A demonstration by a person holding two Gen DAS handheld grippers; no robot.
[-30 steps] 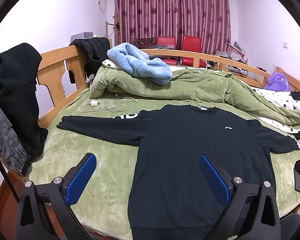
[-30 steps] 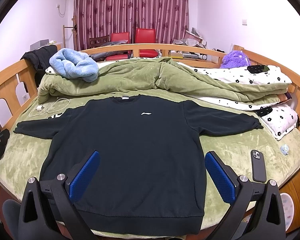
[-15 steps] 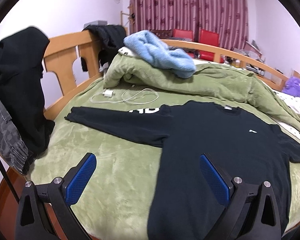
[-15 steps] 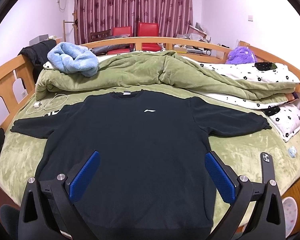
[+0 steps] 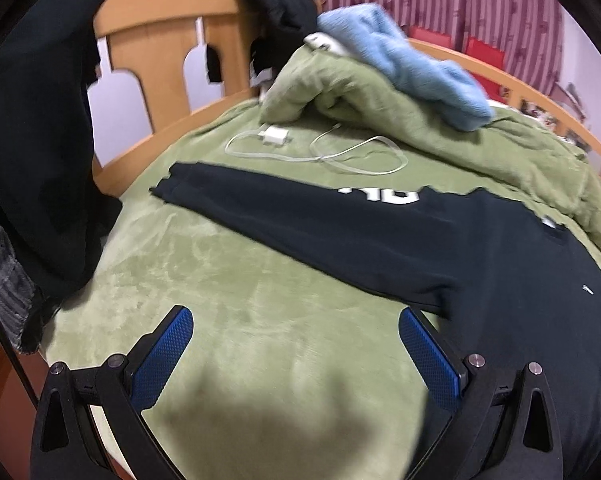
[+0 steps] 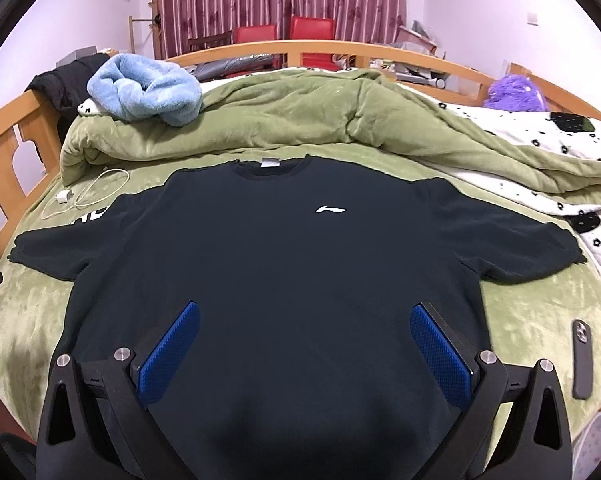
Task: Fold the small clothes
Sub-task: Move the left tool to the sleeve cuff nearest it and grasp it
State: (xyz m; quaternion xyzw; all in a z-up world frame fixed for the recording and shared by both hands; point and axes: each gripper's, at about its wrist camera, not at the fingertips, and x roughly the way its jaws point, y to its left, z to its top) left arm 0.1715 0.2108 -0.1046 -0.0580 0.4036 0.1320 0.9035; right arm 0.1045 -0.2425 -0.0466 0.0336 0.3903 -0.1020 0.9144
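Note:
A black long-sleeved sweatshirt (image 6: 292, 264) with a small white chest logo lies flat, front up, on the green bed cover (image 6: 24, 312), both sleeves spread out sideways. In the left wrist view its left sleeve (image 5: 300, 216) runs across the cover, white letters near the shoulder. My left gripper (image 5: 296, 320) is open over bare green cover, just short of the sleeve and the armpit. Above the sweatshirt's lower body my right gripper (image 6: 304, 316) stands open with nothing between its blue pads.
A white charger with its cable (image 5: 276, 136) lies beyond the left sleeve. A rolled green quilt (image 6: 300, 120) with a blue fleece (image 6: 148, 92) on top fills the far side. Dark clothes (image 5: 32, 120) hang on the wooden bed frame at left. A phone (image 6: 582, 360) lies at the right edge.
My left gripper has swung left and moved in toward the left sleeve, so the sweatshirt body now sits at the right of its view. My right gripper has come closer over the sweatshirt.

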